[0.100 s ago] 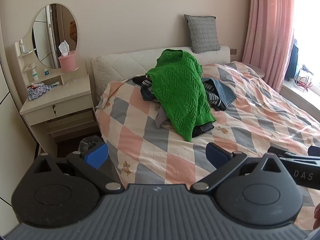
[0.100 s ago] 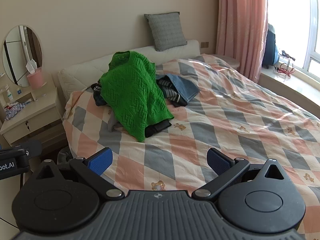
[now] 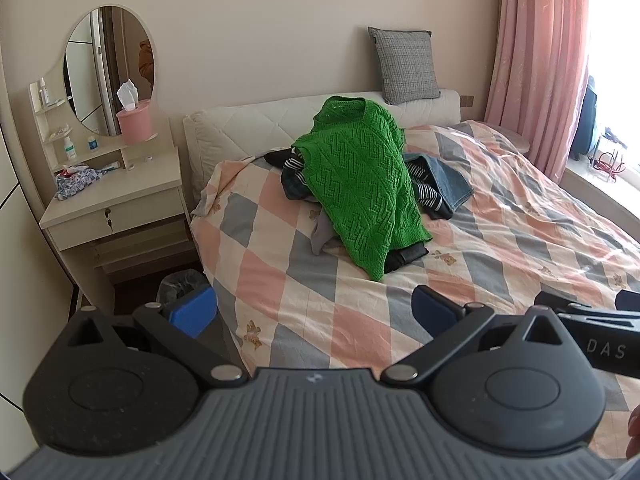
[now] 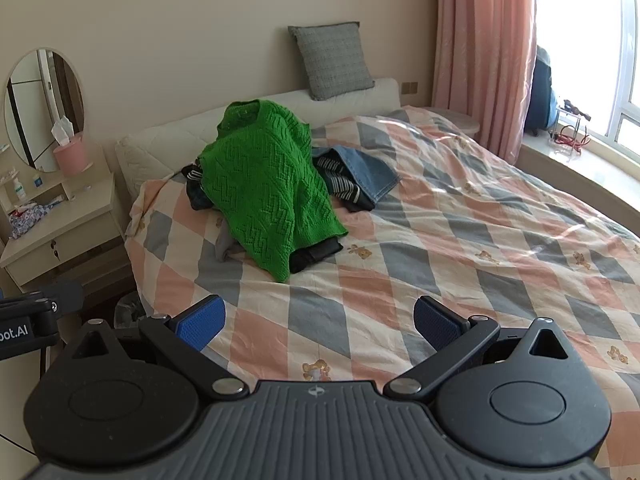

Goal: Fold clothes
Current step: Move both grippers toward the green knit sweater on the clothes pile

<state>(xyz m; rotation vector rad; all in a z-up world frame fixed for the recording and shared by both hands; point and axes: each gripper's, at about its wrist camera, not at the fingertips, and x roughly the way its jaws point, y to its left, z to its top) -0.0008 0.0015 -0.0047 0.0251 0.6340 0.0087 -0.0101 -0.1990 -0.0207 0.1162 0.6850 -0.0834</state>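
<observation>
Nothing is folded yet, as far as these views show: the clothes sit in one loose heap near the head of the bed [image 3: 520,240], on the side toward the nightstand, and you have not touched them. On top lies the green knit sweater [image 3: 360,184], draped over the rest so that it hides most of the pile; beneath and beside it you can make out a striped garment [image 3: 430,196], a piece of blue denim [image 3: 448,178] poking out toward the window side, and something dark [image 3: 404,256] under the sweater's lower hem. How many pieces lie underneath cannot be told. Your left gripper [image 3: 314,312] hovers over the near edge of the bed with its jaws spread wide and nothing between the blue pads; your right gripper [image 4: 318,320] hangs just the same, wide apart and empty, over the checked quilt [image 4: 460,240]. Both are well apart from the heap. Judging by this, the whole task is still ahead of you: you will probably want to reach forward, lift the sweater off first since it covers everything else, and lay it flat on the open stretch of quilt on the window side, where there looks to be room to fold. The knit is likely soft and stretchy, so expect it to sag when you raise it by one edge, and it may drag the striped piece along.
</observation>
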